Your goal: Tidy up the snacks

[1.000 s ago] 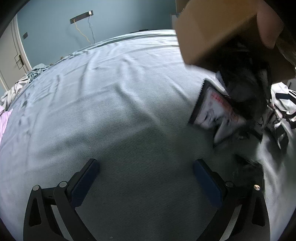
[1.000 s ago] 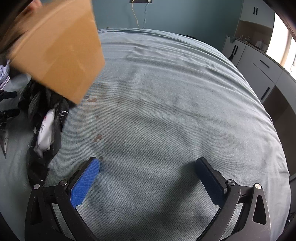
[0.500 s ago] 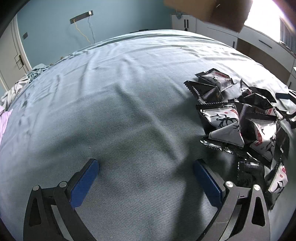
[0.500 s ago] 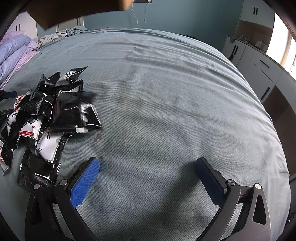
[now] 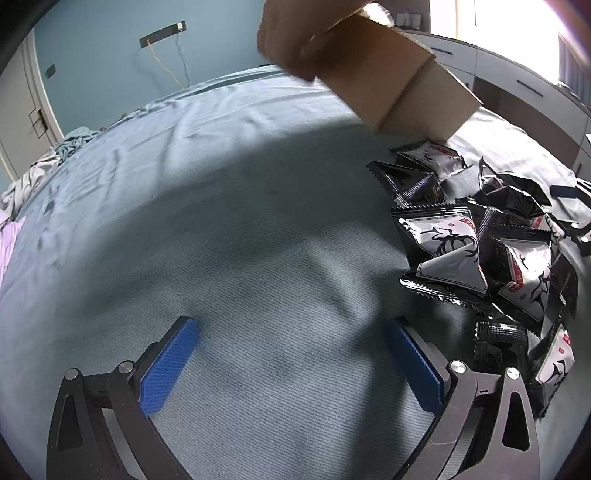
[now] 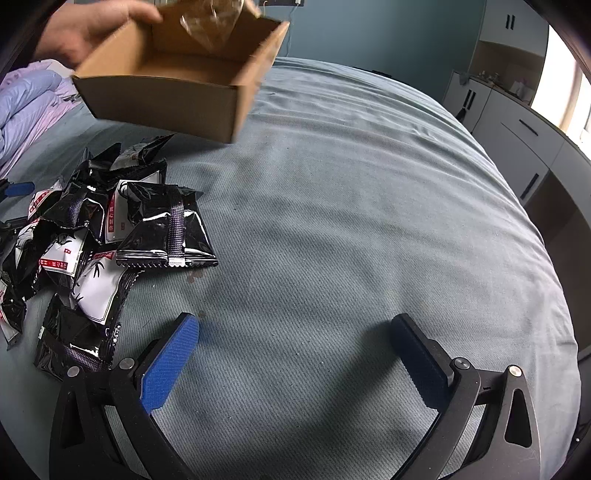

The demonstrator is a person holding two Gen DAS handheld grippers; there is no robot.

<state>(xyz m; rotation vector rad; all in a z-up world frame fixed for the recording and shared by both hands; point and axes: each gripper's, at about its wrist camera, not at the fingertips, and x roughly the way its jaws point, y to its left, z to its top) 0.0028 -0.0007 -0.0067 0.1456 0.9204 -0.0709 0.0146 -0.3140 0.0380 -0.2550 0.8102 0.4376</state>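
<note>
The snack packets (image 6: 110, 236) lay in a loose heap on the bed (image 6: 369, 221), at the left of the right wrist view and the right of the left wrist view (image 5: 480, 240). Both the left claw (image 5: 291, 365) and the right claw (image 6: 295, 365) were released, jaws wide apart over bare sheet, holding nothing. A bare hand (image 6: 85, 29) held an empty cardboard box (image 6: 184, 77) in the air above the pile, at the upper left of the right view.

The packets looked light, soft and crinkly, probably slick with foil; pinching one by a flat sealed edge would likely serve best, since a puffed middle could slip or crush. Packets overlapped, so lower ones were hidden, some ran off the frame edge, and their print was unreadable.
</note>
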